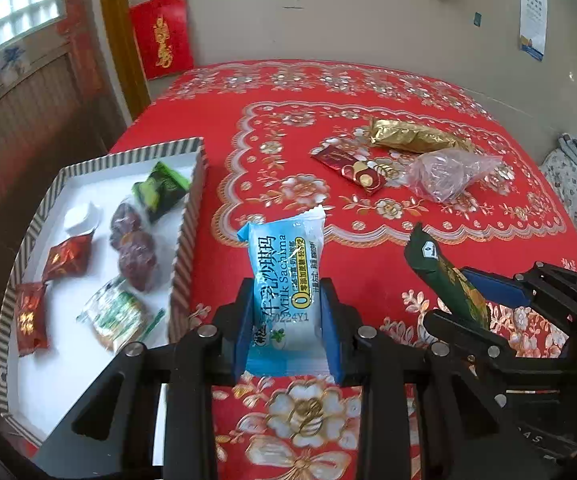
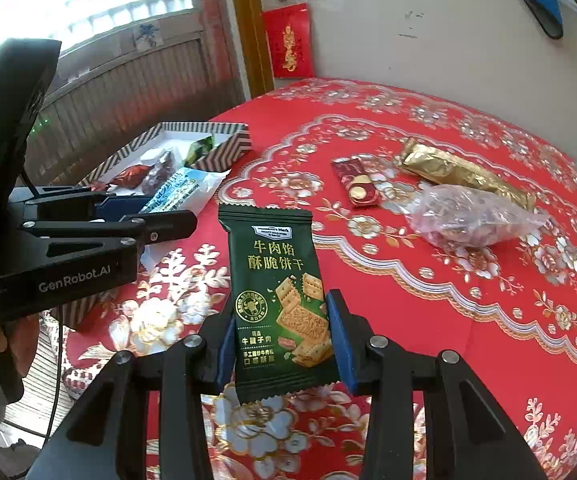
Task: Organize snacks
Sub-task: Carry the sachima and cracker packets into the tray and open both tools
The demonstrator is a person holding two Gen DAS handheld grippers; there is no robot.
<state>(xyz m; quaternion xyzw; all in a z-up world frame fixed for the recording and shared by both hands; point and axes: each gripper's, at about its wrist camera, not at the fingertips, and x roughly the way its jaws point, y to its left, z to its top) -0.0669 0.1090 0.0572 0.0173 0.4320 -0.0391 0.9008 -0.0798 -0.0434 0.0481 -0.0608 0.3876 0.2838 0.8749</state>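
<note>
The left tongs [image 1: 288,320] grip a blue sachima packet [image 1: 284,280]; the right tongs [image 2: 282,340] grip a green biscuit packet [image 2: 280,300], above the red worktop [image 2: 448,300].

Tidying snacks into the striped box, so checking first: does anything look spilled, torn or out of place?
Nothing spilled or torn. Three snacks lie outside the striped box, on the tablecloth: a gold packet, a red packet and a clear bag. Each gripper holds an intact packet.
</note>
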